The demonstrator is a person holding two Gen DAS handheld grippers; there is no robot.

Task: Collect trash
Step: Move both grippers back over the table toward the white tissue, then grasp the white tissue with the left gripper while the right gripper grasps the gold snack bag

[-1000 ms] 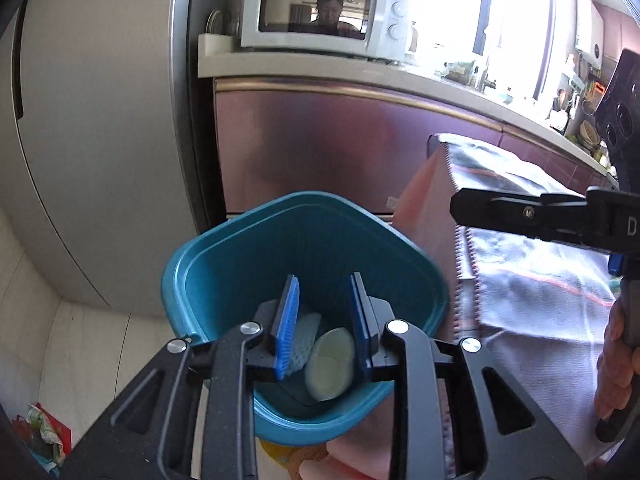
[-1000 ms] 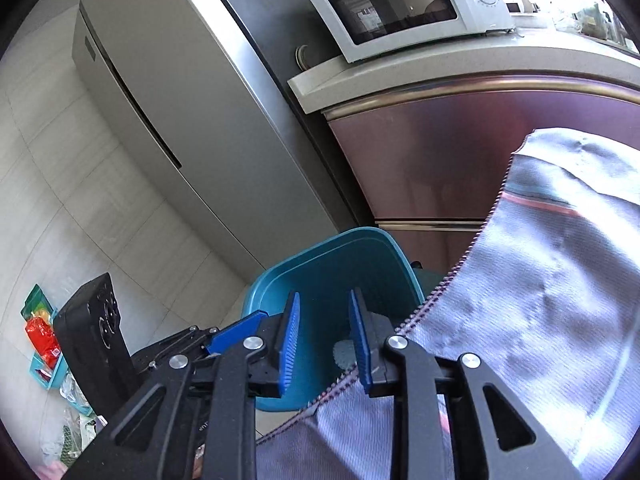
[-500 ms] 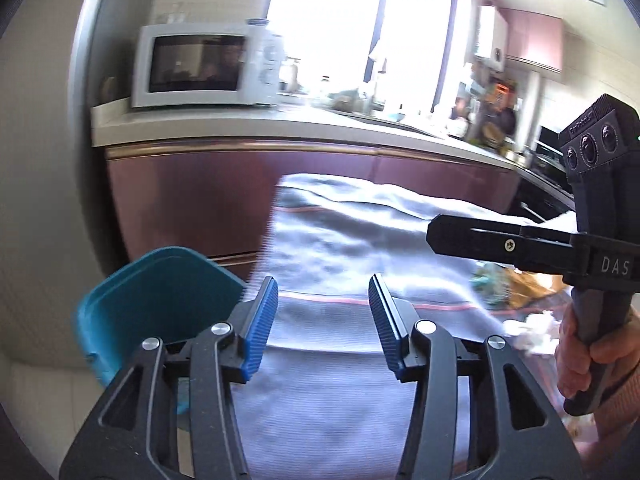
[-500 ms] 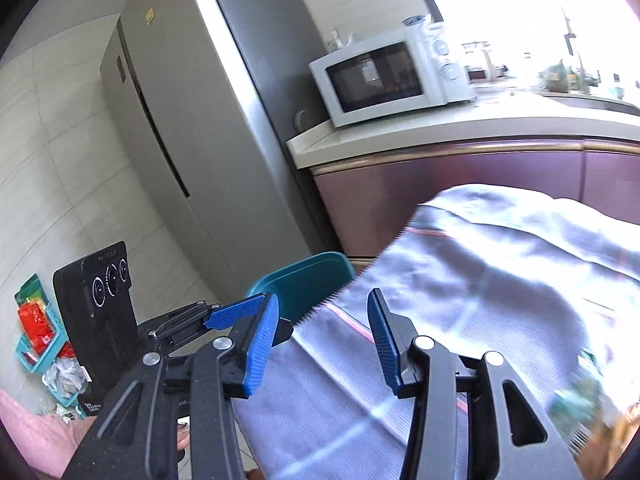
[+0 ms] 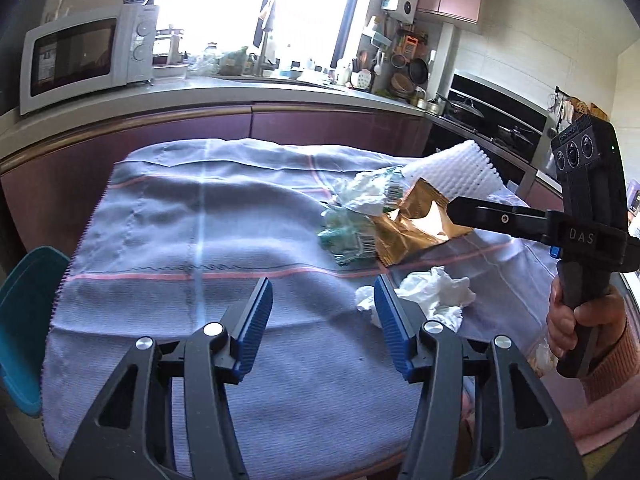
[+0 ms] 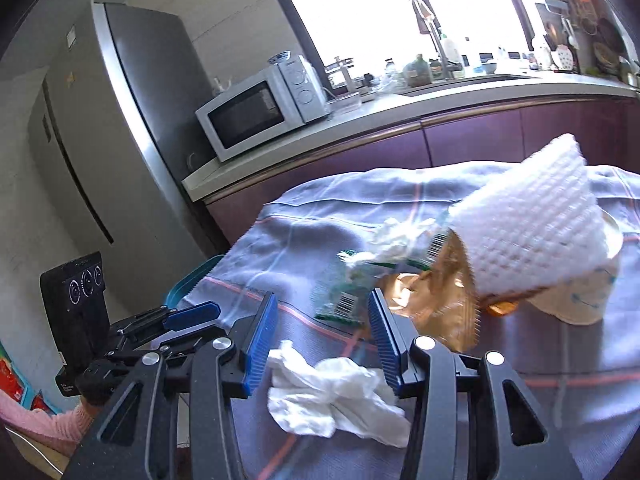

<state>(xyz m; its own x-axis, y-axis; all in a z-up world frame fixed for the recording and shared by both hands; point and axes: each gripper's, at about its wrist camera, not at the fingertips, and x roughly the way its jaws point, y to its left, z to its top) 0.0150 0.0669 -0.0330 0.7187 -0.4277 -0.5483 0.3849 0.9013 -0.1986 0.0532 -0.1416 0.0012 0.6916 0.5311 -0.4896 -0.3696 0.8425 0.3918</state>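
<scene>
Trash lies on a table under a grey-blue cloth (image 5: 180,220): a crumpled white tissue (image 5: 432,296), a gold foil wrapper (image 5: 412,228), a clear wrapper with green print (image 5: 348,236) and a white foam net sleeve (image 5: 460,172). My left gripper (image 5: 320,300) hovers over bare cloth just left of the tissue, its jaws opening, nothing between them. My right gripper (image 6: 323,308) is open above the tissue (image 6: 332,396), which lies under the gap between its fingers without touching the pads. The foil wrapper (image 6: 440,300) and foam sleeve (image 6: 532,232) lie just beyond. A teal bin (image 5: 24,320) stands off the table's left edge.
A paper cup (image 6: 580,300) lies under the foam sleeve. Behind the table runs a purple-fronted counter (image 5: 320,120) with a microwave (image 5: 80,60) and a cluttered sink area. A steel fridge (image 6: 120,140) stands at the left, a stove (image 5: 500,120) at the right.
Both grippers swung away from the teal bin and now face the table's trash pile. Both pairs of jaws stand wider than before. The bin has slid to the left edge.
</scene>
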